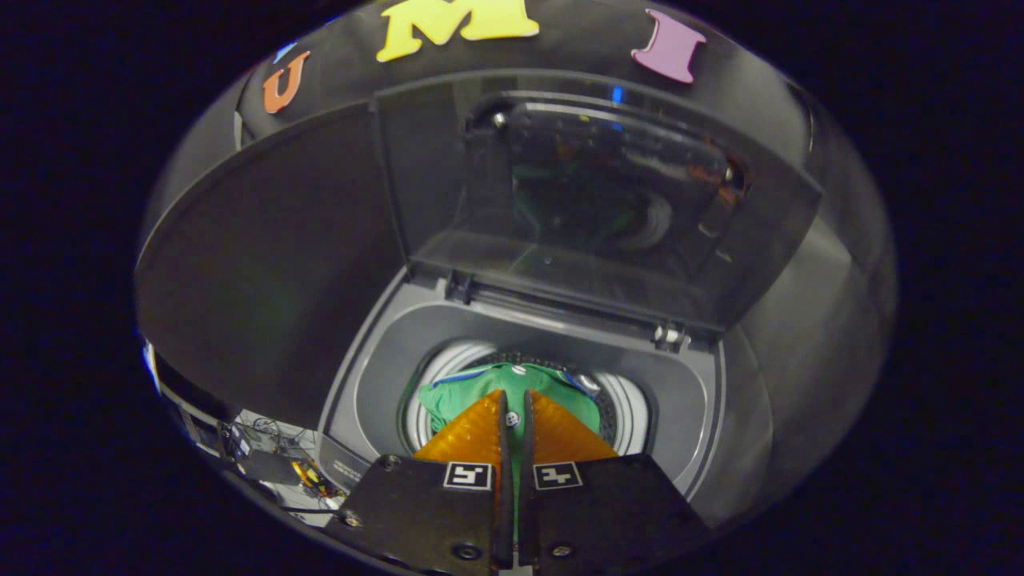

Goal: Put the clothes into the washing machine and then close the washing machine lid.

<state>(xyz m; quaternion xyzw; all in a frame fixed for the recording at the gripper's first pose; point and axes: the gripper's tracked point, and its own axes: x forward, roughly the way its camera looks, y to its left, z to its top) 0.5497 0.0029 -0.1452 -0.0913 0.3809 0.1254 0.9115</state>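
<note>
Now, gripper: the gripper (514, 398) points down over the open top of the washing machine (376, 352).
Fingers: the two fingers (472, 432) are pressed almost together, with just a thin slit between them. A bit of green cloth shows through the slit, but I cannot tell if they pinch it or if it lies lower down.
Clothes: a green piece of clothing (472, 388) lies inside the drum, bunched up. It sits right under and just past the fingertips. It has a blue edge on its far side and a small white button close to the slit.
Drum: the drum (628, 412) is round and pale with ribs on its wall. The green cloth covers most of the middle of it.
Washing machine: it is grey, and its top rim goes all the way around the round hole.
Lid: the lid (592, 192) is up, standing tilted back beyond the drum. It has a dark see-through window that is shiny, with blurry colours in it.
Hinges: the lid joins the machine at two small hinges (669, 334) along the far rim.
Wall: a dark cloth wall (264, 264) stands behind and beside the machine.
Floor stuff: some cables and small bits (308, 474) lie on the light floor beside the machine, too small to tell what they are.
</note>
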